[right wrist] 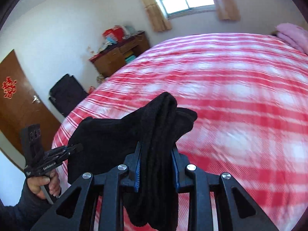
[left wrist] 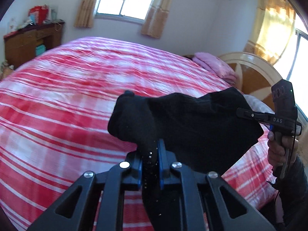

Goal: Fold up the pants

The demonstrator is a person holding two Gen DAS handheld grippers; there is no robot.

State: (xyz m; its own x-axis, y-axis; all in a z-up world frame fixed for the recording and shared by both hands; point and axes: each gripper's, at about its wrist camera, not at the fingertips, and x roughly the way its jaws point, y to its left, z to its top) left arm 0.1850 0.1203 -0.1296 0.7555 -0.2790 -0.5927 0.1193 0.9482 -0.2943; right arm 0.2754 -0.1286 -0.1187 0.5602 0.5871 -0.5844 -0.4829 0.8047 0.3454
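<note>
Pinching black cloth, the left tool (left wrist: pixel 150 165) and right tool (right wrist: pixel 156 165) are each closed on an edge of the black pants (left wrist: pixel 184 123), which hang bunched between them above the red plaid bedspread (left wrist: pixel 57 100). From each tool the fabric rises toward twelve o'clock. Likely best: draw the tools apart evenly, then lay the pants flat.

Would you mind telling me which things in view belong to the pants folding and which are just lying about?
Belong to the job:
black pants, held above the bed
left gripper, shut on them
right gripper, shut on them
red plaid bed, the likely folding surface

Just lying about:
pink blanket
wooden desk
red bag on the desk
dark suitcase
</note>
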